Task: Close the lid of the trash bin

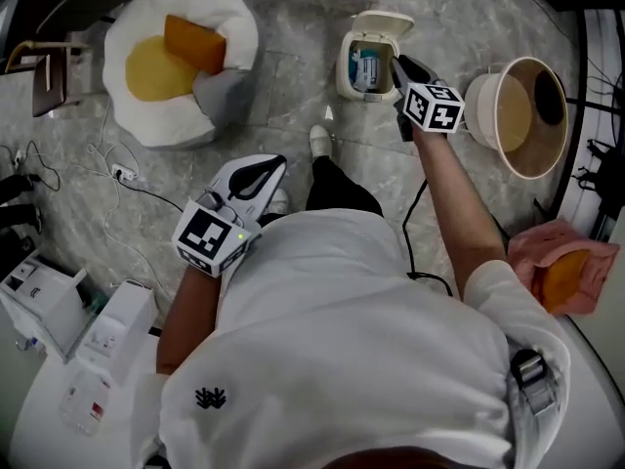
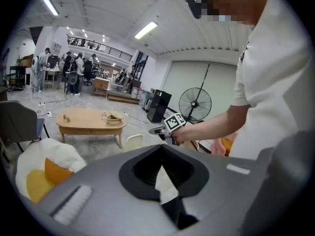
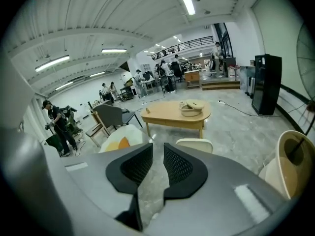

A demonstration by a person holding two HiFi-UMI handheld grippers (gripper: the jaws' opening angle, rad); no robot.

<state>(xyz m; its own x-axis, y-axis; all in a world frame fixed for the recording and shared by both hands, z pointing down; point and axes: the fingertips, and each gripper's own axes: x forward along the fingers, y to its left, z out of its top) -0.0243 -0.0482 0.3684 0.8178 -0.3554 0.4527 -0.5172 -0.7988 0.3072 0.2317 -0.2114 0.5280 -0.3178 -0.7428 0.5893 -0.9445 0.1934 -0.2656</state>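
A white beanbag (image 1: 181, 62) slumps on the grey marbled floor (image 1: 293, 76), cradling a yellow cushion (image 1: 156, 69) with an orange cushion (image 1: 195, 44) touching it. A power strip (image 1: 122, 174) with thin cables lies near the beanbag's lower left edge in the head view. Well apart to the beanbag's right stands a round beige tub chair (image 1: 518, 115). Behind the beanbag a low wooden worktop (image 3: 177, 116) carries a bowl (image 3: 189, 107). A dark chair (image 3: 113, 116) stands just beside the beanbag. A black cabinet (image 3: 266, 84) stands far beyond the beanbag.
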